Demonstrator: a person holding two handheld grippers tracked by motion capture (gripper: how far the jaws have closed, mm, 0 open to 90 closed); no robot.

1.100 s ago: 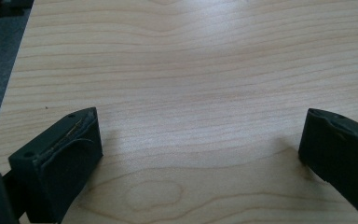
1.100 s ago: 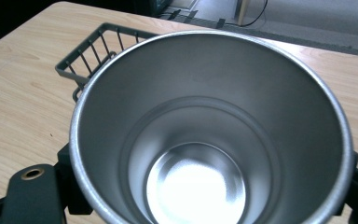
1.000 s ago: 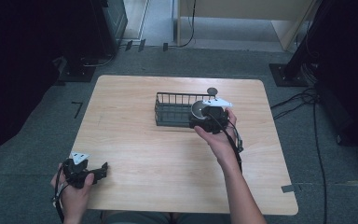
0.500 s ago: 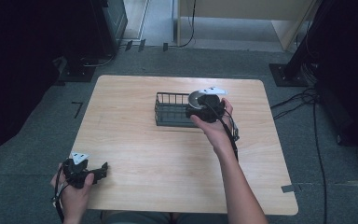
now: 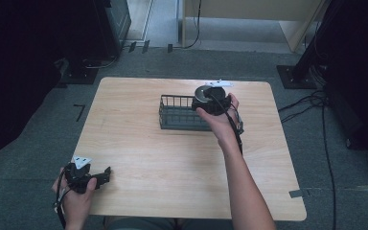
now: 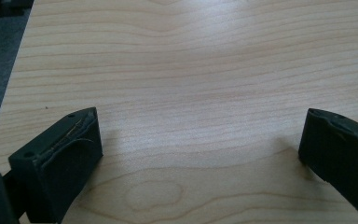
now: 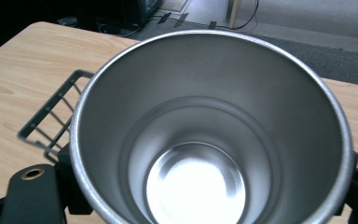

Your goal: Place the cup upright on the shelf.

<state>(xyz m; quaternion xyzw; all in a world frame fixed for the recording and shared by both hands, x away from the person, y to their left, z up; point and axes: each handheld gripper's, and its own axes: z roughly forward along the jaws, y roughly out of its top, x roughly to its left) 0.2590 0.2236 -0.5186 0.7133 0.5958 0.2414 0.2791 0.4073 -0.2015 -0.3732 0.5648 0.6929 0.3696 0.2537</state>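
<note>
Grey carpet surrounds a pale wooden tabletop (image 5: 172,158). A steel cup (image 7: 209,135) is held pinched by the right gripper (image 5: 212,101) above the wire basket's (image 5: 175,115) right end. Left gripper (image 5: 87,176) fingers are spread, idle, near-left. Lowering the cup inside seems next.

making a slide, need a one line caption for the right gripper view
Right tongs clamp a shiny empty steel cup, seen from above its mouth, over a black wire basket on the wooden table.

My grippers (image 5: 106,172) are black, each topped by a pale three-cornered plate (image 5: 81,160); black cables (image 5: 234,129) trail along bare forearms.
</note>
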